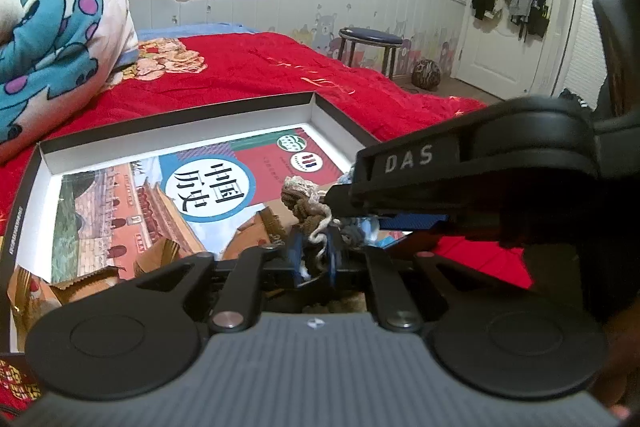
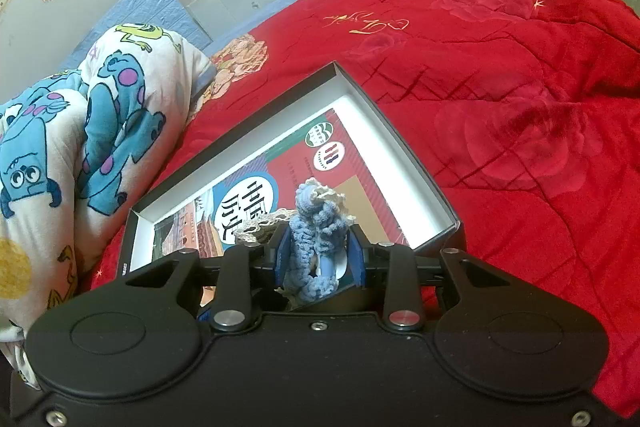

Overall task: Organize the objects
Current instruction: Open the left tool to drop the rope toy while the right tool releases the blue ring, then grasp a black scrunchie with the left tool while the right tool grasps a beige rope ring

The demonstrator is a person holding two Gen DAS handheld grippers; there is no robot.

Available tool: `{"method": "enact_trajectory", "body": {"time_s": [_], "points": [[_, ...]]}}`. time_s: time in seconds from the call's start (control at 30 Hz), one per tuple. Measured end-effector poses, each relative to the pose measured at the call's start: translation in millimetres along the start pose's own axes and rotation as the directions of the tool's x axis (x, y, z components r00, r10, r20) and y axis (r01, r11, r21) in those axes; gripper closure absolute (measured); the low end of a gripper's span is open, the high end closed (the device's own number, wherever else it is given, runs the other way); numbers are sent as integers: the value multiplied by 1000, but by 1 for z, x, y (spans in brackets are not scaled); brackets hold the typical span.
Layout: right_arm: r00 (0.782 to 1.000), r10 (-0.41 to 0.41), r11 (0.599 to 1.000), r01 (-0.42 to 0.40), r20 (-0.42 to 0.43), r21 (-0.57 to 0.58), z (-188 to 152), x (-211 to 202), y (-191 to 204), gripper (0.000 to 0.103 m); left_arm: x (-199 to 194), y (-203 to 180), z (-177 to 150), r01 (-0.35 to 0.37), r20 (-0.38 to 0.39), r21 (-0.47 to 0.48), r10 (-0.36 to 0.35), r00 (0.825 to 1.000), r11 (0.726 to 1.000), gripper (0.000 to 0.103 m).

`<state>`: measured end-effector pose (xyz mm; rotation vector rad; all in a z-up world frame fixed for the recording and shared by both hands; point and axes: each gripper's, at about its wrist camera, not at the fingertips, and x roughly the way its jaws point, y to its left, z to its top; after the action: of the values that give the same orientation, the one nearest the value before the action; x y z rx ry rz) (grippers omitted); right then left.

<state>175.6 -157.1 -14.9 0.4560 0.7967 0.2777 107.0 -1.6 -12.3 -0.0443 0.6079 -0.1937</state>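
A shallow box with a dark rim and white inner walls lies on the red bedspread; it also shows in the right wrist view. A colourful book lies flat inside it, also seen from the right wrist. My left gripper is shut on a brown and cream crocheted piece above the box's near edge. My right gripper is shut on a blue crocheted piece over the box. The right gripper's body crosses the left wrist view close beside the brown piece.
A folded blue-monster quilt lies left of the box, also in the right wrist view. The red bedspread spreads to the right. A round stool and a ball stand on the floor beyond the bed.
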Motion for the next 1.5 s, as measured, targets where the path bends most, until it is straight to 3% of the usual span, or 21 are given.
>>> {"method": "enact_trajectory", "body": {"time_s": [0.63, 0.7, 0.87, 1.13, 1.3, 1.5], "points": [[999, 40, 999, -40, 15, 36, -7, -25, 6, 61, -36, 11, 5, 9, 29, -47, -7, 1000, 999, 41], [999, 43, 999, -44, 17, 33, -8, -28, 8, 58, -45, 14, 5, -20, 20, -57, 22, 1000, 998, 33], [1000, 18, 1000, -18, 18, 7, -10, -35, 13, 55, -67, 14, 3, -179, -17, -62, 179, 984, 982, 31], [999, 41, 999, -41, -23, 28, -22, -49, 12, 54, -100, 8, -15, -244, -34, -47, 243, 969, 969, 24], [993, 85, 996, -83, -80, 21, -35, -46, 24, 53, -109, 17, -29, -322, -51, -62, 319, 946, 945, 23], [989, 67, 998, -69, -130, -9, -48, -38, 35, 49, -95, 24, -34, -320, -89, -72, 313, 945, 945, 23]]}}
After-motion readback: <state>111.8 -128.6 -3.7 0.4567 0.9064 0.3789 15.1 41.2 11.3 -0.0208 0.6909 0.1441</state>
